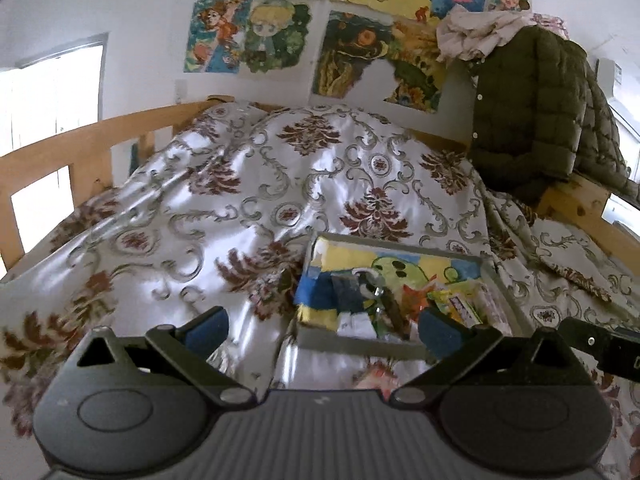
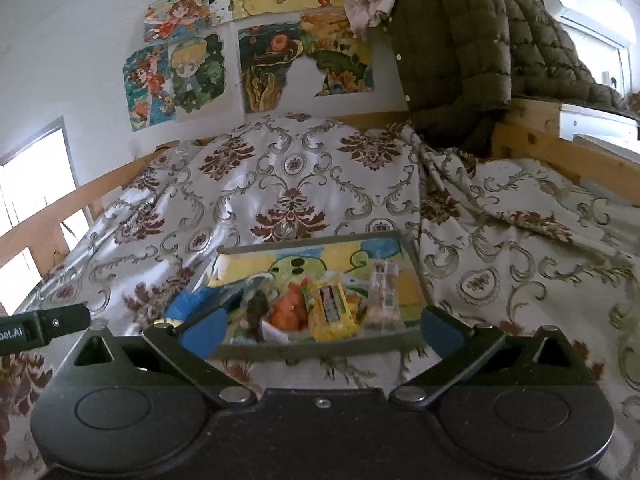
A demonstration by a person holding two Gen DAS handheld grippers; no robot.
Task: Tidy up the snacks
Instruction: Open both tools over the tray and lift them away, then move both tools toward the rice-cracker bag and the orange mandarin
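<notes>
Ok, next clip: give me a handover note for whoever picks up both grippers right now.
Left gripper: open, empty.
Right gripper: open, empty, tray in front of it.
Tray sits on the bedspread. In it: yellow pack, orange pack, pale pack, dark pack.
Done: the snacks in view are in the tray.
Left: none seen loose on the bed; neaten if wanted.

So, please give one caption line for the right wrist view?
Open right gripper above a tray of snacks on a floral bedspread.
</notes>
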